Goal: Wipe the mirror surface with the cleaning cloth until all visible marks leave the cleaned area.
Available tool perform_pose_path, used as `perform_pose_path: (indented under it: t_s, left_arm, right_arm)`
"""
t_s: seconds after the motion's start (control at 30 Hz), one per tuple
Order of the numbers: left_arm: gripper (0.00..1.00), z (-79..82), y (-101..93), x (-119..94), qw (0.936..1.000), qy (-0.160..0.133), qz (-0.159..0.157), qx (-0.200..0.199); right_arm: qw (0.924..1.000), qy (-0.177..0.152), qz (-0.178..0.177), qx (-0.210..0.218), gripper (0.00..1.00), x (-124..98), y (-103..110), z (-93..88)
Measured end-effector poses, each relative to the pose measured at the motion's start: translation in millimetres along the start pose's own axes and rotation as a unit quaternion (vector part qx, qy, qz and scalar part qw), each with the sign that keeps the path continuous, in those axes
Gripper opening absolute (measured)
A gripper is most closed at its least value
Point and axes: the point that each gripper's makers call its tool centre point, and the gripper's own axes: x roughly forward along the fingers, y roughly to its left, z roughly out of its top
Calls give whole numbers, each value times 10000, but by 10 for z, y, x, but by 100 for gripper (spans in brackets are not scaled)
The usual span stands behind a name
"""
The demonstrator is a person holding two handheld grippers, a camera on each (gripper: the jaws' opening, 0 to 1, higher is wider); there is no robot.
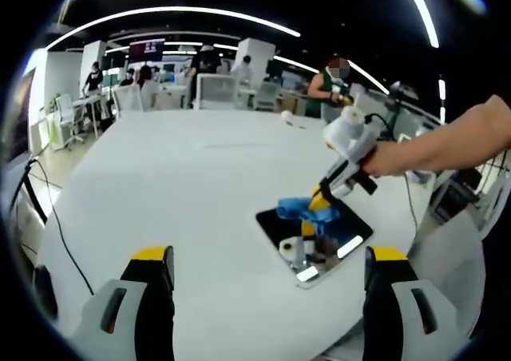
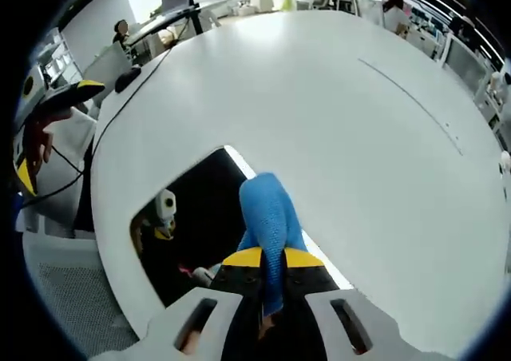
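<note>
A flat rectangular mirror [image 1: 335, 245] lies on the white round table [image 1: 192, 185], right of centre in the left gripper view. The right gripper [image 1: 321, 200], held by a person's hand, presses a blue cleaning cloth [image 1: 299, 210] onto the mirror's far edge. In the right gripper view the jaws of the right gripper [image 2: 272, 258] are shut on the blue cloth [image 2: 270, 213], which lies across the dark mirror [image 2: 196, 209]. The left gripper [image 1: 267, 261] hovers near the table's front edge, open, with nothing between its yellow-tipped jaws.
The mirror [image 2: 164, 241] reflects the gripper and ceiling. Black cables [image 1: 48, 209] trail off the table's left side. A grey chair [image 2: 72, 297] stands by the table edge. People and desks [image 1: 144, 89] fill the far background.
</note>
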Motion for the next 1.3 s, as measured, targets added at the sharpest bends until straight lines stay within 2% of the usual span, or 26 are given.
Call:
perform_pose_path:
  t_s: [0.23, 0.6, 0.7, 0.87, 0.97, 1.3]
  left_arm:
    - [100, -7, -5, 6, 10000, 6, 27, -22]
    - [100, -19, -23, 17, 10000, 24, 36, -48]
    - [100, -17, -16, 21, 10000, 8, 46, -57]
    - [100, -26, -18, 20, 10000, 22, 59, -62]
    - [100, -25, -11, 22, 10000, 23, 68, -61]
    - [100, 6, -22, 19, 10000, 0, 81, -36]
  right_arm:
    - [9998, -30, -7, -189, 2, 41, -90, 66]
    - [10000, -88, 25, -31, 2, 136, -256, 140]
    - [9999, -71, 23, -99, 2, 166, -283, 135]
    - [9997, -140, -42, -187, 3, 137, -237, 123]
    - [9985, -217, -131, -483, 3, 114, -202, 122]
    - [9969, -276, -210, -700, 3, 62, -135, 88]
